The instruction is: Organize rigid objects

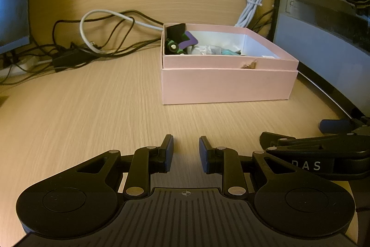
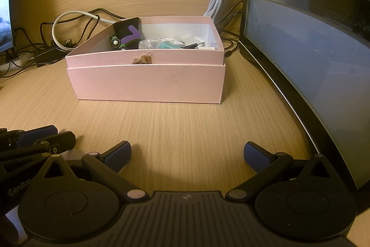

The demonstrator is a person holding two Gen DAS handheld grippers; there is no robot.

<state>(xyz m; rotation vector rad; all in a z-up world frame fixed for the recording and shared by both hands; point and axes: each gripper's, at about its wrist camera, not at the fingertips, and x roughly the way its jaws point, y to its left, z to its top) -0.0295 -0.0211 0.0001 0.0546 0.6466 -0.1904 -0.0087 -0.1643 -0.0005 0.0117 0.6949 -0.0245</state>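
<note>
The left hand-held gripper (image 1: pixel 186 154) hovers over the wooden surface (image 1: pixel 92 112) with a narrow gap between its pads, gripping nothing. The right hand-held gripper (image 2: pixel 187 156) is spread wide, also empty. Ahead, the pink box (image 2: pixel 148 85) holds small rigid objects (image 2: pixel 129 38).

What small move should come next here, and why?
Probably advance the right claw toward the pink box: both claws are open and hold nothing, no loose object lies on the desk ahead, and the small items sit inside the box.
</note>
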